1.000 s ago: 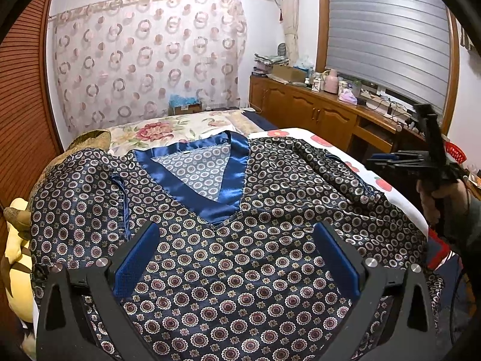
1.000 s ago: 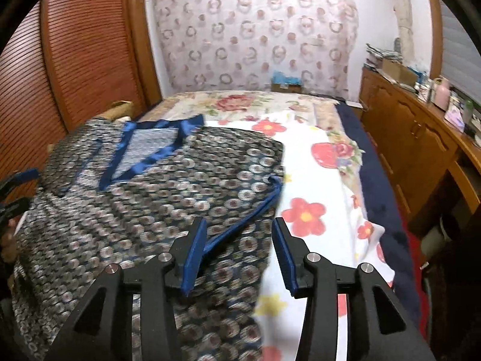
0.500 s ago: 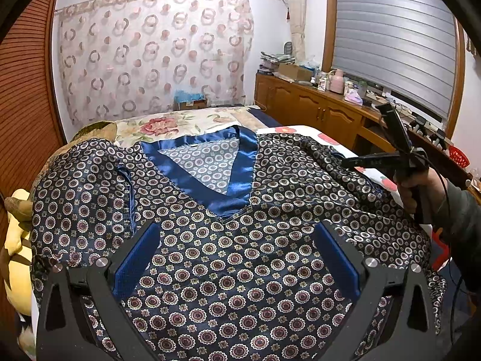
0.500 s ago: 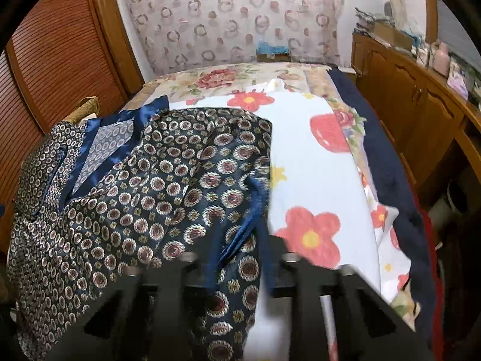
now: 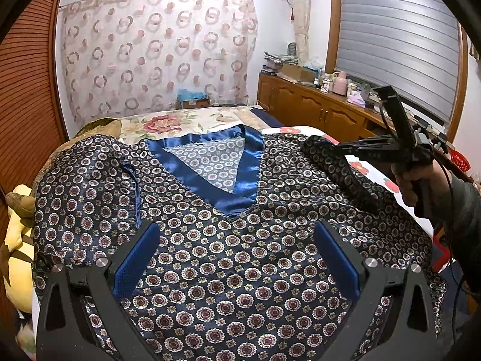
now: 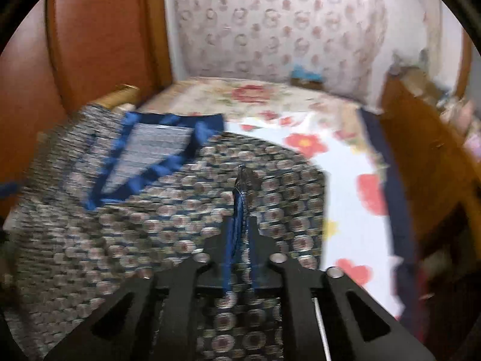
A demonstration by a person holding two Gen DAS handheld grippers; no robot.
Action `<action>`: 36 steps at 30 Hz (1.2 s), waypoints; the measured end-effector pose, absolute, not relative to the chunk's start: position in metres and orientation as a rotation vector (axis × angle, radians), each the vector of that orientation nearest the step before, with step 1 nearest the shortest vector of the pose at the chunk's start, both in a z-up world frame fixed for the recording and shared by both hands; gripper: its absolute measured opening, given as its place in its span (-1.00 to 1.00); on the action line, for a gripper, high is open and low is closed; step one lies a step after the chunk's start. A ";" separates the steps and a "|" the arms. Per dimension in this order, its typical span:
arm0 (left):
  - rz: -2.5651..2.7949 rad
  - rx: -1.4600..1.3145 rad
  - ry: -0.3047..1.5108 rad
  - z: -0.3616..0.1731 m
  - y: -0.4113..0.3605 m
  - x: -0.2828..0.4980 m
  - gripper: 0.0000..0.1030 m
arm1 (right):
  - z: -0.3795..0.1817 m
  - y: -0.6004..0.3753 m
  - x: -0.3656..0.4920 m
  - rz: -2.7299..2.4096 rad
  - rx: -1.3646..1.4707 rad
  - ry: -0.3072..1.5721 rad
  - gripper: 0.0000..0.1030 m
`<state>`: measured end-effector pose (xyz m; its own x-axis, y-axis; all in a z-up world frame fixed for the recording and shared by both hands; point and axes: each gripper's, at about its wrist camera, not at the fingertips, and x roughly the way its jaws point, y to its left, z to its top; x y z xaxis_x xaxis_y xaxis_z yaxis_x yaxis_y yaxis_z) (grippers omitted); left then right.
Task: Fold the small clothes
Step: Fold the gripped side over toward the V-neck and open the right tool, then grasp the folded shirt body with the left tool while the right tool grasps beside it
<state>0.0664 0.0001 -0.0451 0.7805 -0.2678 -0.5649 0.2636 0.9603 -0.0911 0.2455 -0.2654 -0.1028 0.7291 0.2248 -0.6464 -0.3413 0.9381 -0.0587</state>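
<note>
Left gripper (image 5: 237, 258) agape — right gripper (image 6: 240, 210) clamped

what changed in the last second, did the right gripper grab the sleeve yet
Yes. The right gripper, open beside the sleeve a second ago, has shut on its blue-trimmed edge and is lifting it up and inward over the shirt. The left gripper stays wide open above the shirt's front, holding nothing. The bed sheet lies as before.

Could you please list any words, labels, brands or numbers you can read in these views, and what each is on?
None is readable.
Patterned top: printed medallions only, no lettering.
Cardboard box by the curtain: any print is too small to read.
Items on the wooden cabinet: too small to read.
The right wrist view is motion-blurred.
</note>
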 end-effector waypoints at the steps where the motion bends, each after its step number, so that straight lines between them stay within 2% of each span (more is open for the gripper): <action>1: -0.284 -0.009 0.611 -0.045 0.002 0.067 0.99 | -0.103 -0.265 0.246 0.313 -0.178 0.687 -0.45; 2: -0.282 -0.010 0.611 -0.045 0.004 0.068 0.99 | -0.103 -0.266 0.247 0.314 -0.176 0.683 -0.25; 3: -0.276 -0.011 0.610 -0.045 0.007 0.069 0.99 | -0.104 -0.270 0.249 0.297 -0.178 0.679 -0.17; 7: -0.241 -0.019 0.608 -0.044 0.021 0.075 0.99 | -0.109 -0.287 0.259 0.268 -0.155 0.698 -0.05; 14: -0.183 -0.031 0.601 -0.040 0.050 0.087 0.99 | -0.112 -0.309 0.267 0.312 -0.060 0.698 -0.04; 26: -0.137 -0.034 0.598 -0.041 0.073 0.097 0.99 | -0.108 -0.286 0.274 0.437 -0.023 0.722 -0.04; 29: -0.126 -0.030 0.599 -0.040 0.080 0.102 0.99 | -0.100 -0.288 0.270 0.419 -0.047 0.690 0.06; 36: -0.075 -0.004 0.618 -0.040 0.107 0.133 0.99 | -0.111 -0.310 0.296 0.281 -0.127 0.743 0.07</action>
